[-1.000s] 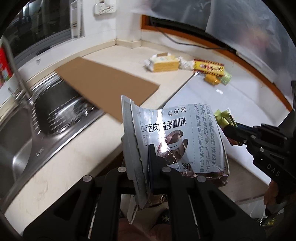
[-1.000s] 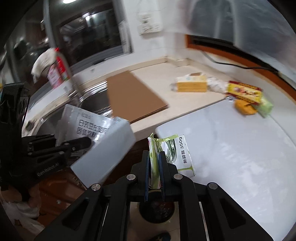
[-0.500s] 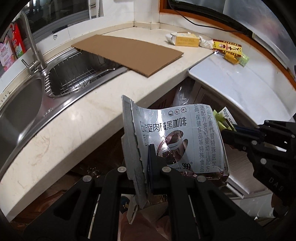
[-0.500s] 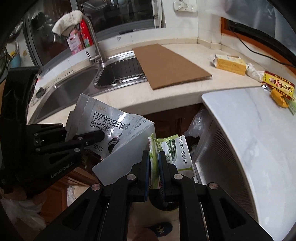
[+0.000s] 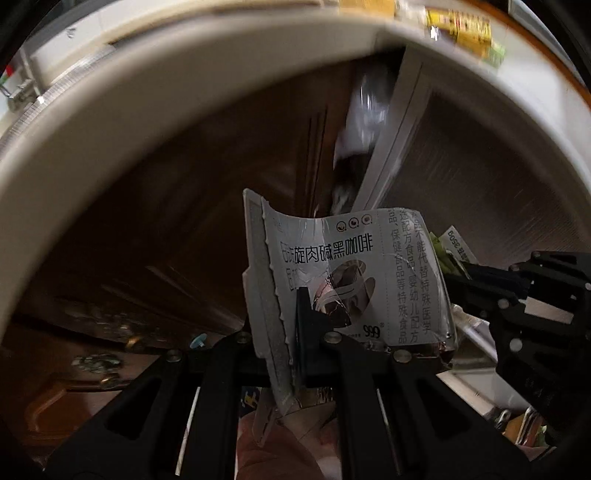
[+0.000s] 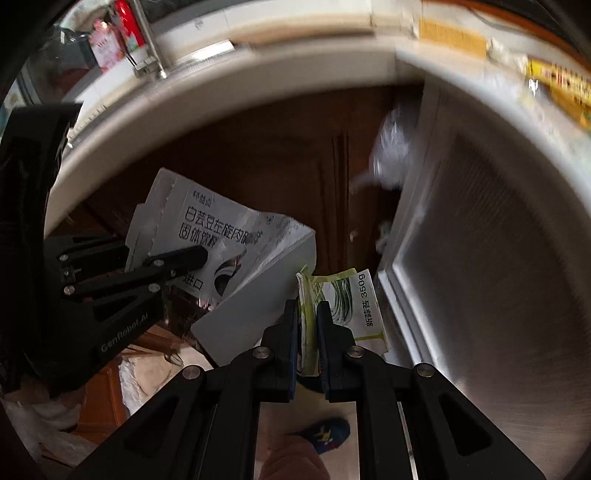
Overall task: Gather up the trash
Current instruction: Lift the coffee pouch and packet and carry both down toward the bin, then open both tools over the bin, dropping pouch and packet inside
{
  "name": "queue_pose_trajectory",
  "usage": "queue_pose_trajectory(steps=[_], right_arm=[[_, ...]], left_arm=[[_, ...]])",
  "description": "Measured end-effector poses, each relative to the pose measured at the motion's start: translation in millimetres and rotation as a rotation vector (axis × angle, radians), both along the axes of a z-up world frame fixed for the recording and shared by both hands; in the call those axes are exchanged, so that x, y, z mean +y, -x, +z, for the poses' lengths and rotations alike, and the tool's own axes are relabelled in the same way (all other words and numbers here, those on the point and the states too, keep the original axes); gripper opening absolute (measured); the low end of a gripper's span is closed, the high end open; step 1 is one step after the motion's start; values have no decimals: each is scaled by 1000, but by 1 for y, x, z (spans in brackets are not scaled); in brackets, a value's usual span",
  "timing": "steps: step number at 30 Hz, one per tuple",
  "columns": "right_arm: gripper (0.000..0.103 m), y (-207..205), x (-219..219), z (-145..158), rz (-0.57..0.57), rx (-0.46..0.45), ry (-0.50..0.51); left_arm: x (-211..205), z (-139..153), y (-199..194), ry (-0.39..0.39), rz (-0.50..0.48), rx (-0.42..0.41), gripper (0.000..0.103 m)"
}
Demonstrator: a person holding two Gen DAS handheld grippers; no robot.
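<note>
My left gripper is shut on a silver-white coffee pouch with black print, held upright in front of dark wooden cabinet doors. My right gripper is shut on a green-and-white wrapper. Each gripper shows in the other's view: the right gripper comes in from the right with the green wrapper at its tip, and the left gripper from the left with the pouch. Both point steeply down, below the counter edge.
The pale counter edge arcs overhead, with a sink tap and yellow packets on top. A grey panel stands to the right. A clear plastic bag hangs between cabinet and panel. A blue slipper is on the floor.
Both grippers have dropped from above the counter to below its edge, keeping the pouch and the wrapper. The countertop, cardboard and sink have slid up out of view.
</note>
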State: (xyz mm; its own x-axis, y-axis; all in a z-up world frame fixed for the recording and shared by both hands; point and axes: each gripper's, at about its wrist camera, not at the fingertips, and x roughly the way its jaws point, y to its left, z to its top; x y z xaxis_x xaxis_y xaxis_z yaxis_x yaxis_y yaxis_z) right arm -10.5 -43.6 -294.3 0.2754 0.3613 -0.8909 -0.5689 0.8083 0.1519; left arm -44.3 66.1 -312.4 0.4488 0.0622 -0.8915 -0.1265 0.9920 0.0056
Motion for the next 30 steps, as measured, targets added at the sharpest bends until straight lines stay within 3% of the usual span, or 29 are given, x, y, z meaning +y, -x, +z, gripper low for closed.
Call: queue_pose_trajectory(steps=[11,21,24,26,28,30], right_arm=[[10,-22,-13,-106,-105,83,42],[10,-39,-25,-145,-150,104,49],[10,-44,-27,-153,-166,111,48],[10,-48,-28,-160,-175,118,47],[10,-51,-28,-165,-178,126,48],[10,-53,-27,-171,-177,137,47]], left_arm=[[-24,-93,-38,-34,-90,60,6],[-36,-130,-73,-28,-158,80,6],[-37,-142,-79,-25,-168,92,17],[-36,-147,-80,-22,-165,108,39],[-32,-151,-82,-8,-149,116,46],[-29,-153,-79,-4,-131,124,47]])
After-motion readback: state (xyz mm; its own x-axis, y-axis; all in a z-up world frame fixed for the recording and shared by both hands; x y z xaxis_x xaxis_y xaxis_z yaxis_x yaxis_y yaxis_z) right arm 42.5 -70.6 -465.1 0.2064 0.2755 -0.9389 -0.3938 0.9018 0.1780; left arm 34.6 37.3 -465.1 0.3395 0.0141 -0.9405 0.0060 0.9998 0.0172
